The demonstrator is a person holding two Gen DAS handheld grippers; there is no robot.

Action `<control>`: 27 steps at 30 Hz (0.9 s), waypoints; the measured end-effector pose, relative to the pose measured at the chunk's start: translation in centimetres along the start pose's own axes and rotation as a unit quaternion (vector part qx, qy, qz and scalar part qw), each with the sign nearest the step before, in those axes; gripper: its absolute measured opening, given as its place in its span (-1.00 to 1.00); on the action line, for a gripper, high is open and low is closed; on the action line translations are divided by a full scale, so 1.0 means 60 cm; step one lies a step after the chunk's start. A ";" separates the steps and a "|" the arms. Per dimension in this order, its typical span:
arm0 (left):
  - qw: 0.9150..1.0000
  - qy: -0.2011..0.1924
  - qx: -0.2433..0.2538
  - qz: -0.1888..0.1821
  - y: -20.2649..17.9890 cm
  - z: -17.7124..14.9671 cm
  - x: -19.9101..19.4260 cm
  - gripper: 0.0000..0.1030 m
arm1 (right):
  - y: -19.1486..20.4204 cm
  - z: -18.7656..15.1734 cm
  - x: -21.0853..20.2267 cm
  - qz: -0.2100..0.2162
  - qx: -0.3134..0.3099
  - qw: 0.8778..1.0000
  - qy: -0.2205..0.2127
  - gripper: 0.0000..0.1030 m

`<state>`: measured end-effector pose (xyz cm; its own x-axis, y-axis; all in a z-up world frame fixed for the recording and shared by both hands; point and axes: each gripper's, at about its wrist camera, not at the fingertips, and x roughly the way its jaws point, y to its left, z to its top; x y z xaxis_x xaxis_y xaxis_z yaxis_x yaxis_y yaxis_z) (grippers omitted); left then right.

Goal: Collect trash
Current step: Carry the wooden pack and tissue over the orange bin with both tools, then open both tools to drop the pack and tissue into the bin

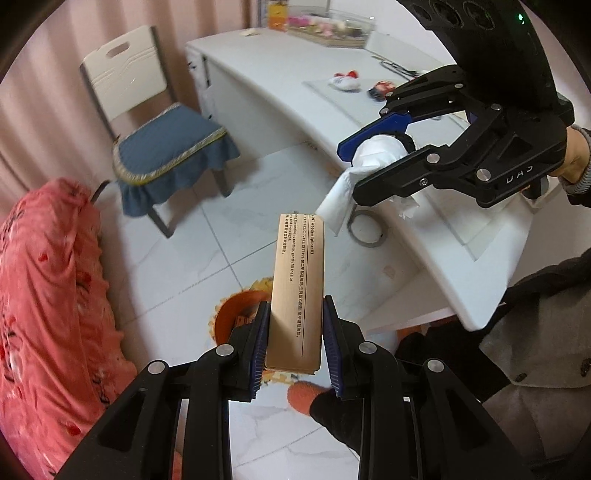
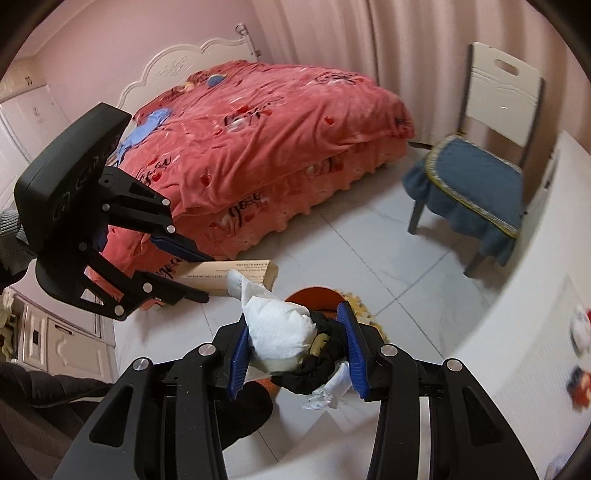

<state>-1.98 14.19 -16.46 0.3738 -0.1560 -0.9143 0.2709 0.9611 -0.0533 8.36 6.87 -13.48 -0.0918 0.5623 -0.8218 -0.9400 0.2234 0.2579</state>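
My left gripper [image 1: 295, 339] is shut on a long tan cardboard box [image 1: 297, 295] with printed text, held above the floor. Below it stands an orange trash bin [image 1: 234, 314], partly hidden by the box and fingers. My right gripper [image 2: 295, 350] is shut on a wad of white tissue [image 2: 277, 332] bundled with a black item [image 2: 325, 354]. It holds them over the orange bin [image 2: 314, 297]. The right gripper with the tissue [image 1: 376, 151] also shows in the left wrist view. The left gripper [image 2: 199, 273] with the box [image 2: 229, 273] shows in the right wrist view.
A white desk [image 1: 295, 92] holds small toys [image 1: 347, 81] and a clear case [image 1: 332, 26]. A chair with a blue cushion [image 1: 170, 147] stands on the tiled floor. A bed with a red blanket [image 2: 258, 147] lies nearby. A grey ring [image 1: 365, 230] lies under the desk.
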 end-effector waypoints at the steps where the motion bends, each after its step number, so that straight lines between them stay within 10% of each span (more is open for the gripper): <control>1: 1.000 0.003 -0.004 -0.002 0.011 -0.003 0.006 -0.42 | 0.007 0.005 0.010 0.004 -0.002 1.000 0.002 -0.14; 27: 0.995 0.042 -0.078 -0.047 0.148 -0.091 0.178 -0.42 | -0.045 0.028 0.338 0.014 0.048 0.992 0.112 -0.14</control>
<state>-0.40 22.31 -28.90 0.2768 -0.2342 -0.9320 0.1578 0.9678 -0.1963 9.57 19.01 -30.00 -0.1979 0.3799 -0.9036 -0.9012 0.2922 0.3202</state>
